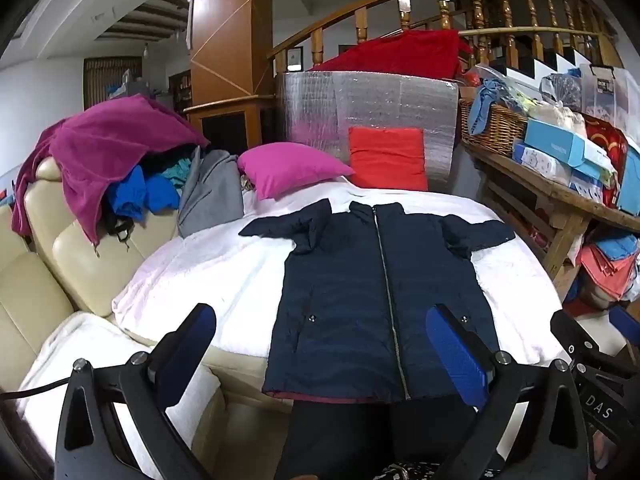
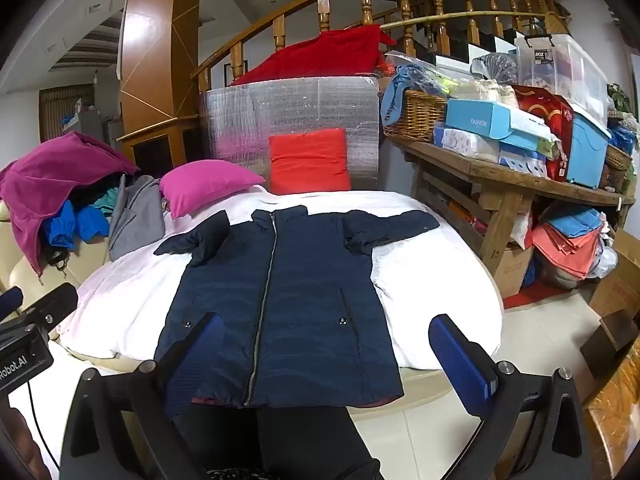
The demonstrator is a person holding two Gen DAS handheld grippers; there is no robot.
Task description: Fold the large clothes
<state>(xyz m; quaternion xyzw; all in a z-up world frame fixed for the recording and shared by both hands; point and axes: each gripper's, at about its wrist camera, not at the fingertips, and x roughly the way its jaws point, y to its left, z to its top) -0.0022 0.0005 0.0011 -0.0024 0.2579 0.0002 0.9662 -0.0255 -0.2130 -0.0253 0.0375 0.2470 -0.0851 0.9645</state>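
Observation:
A navy zip-up jacket lies flat and face up on a white blanket. Its zip is closed, both sleeves are spread out to the sides, and its hem hangs over the near edge. My left gripper hovers open in front of the hem, off the fabric and nearer the jacket's left side. My right gripper is held beside it, also open and empty, nearer the jacket's right side. Each gripper's body shows at the edge of the other's view.
A pink pillow and a red pillow lean at the far end against a silver foil board. Clothes are piled on the cream sofa at left. A cluttered wooden table stands at right, above the tiled floor.

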